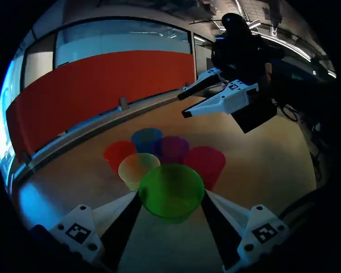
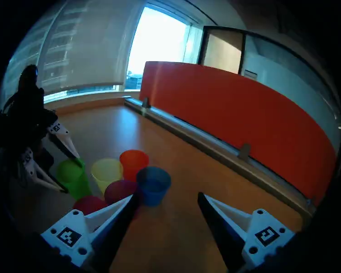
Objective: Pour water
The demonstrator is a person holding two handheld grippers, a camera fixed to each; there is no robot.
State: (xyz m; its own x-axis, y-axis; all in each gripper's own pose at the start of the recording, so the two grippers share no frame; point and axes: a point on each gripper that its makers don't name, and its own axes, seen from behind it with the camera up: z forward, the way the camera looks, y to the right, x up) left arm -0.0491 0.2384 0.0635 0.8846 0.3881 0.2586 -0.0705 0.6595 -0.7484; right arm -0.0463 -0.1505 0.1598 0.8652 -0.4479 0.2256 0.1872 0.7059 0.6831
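A translucent green cup (image 1: 171,194) sits upright between the fingers of my left gripper (image 1: 170,196), which is shut on its sides. Whether the cup holds water is unclear. Behind it, several cups cluster on the wooden table (image 1: 261,164): yellow (image 1: 137,169), orange (image 1: 119,154), blue (image 1: 146,139), purple (image 1: 171,149) and red (image 1: 206,164). My right gripper (image 1: 183,105) hangs open above and beyond the cluster. In the right gripper view its fingers (image 2: 165,196) stand apart with nothing between them, and the blue cup (image 2: 153,184) is just ahead. The left gripper (image 2: 72,176) holds the green cup (image 2: 72,177) at the far left.
A long orange partition (image 1: 102,86) on a metal rail runs along the table's far edge. Bright windows (image 2: 157,45) lie beyond it. Bare tabletop (image 2: 179,245) stretches in front of the right gripper and to the right of the cups.
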